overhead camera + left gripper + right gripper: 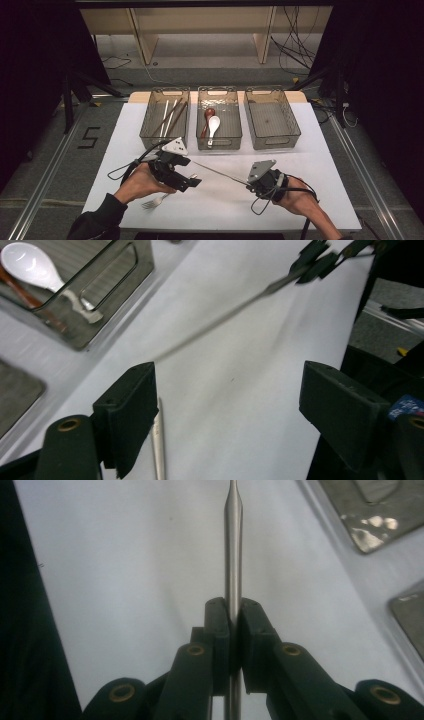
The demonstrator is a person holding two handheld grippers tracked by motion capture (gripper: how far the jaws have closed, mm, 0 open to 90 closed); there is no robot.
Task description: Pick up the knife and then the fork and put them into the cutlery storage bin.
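Note:
My right gripper (251, 183) (233, 614) is shut on a thin silver metal chopstick (220, 173) (233, 540). The chopstick slants up and left over the white table, towards my left gripper. In the left gripper view the chopstick (220, 317) crosses the background, with the right gripper (320, 257) clamped on its far end. My left gripper (192, 181) (230, 390) stands open above the table with nothing between its pads. A metal fork (155, 201) lies under the left hand. Its handle (159, 445) runs just beside the left jaw.
Three clear bins stand in a row at the back of the white table (300, 165). The left bin (146, 134) holds several chopsticks (170, 117). The middle bin (219, 146) holds a brown spoon (207, 117) and a white spoon (214, 125) (30, 265). The right bin (274, 145) holds nothing.

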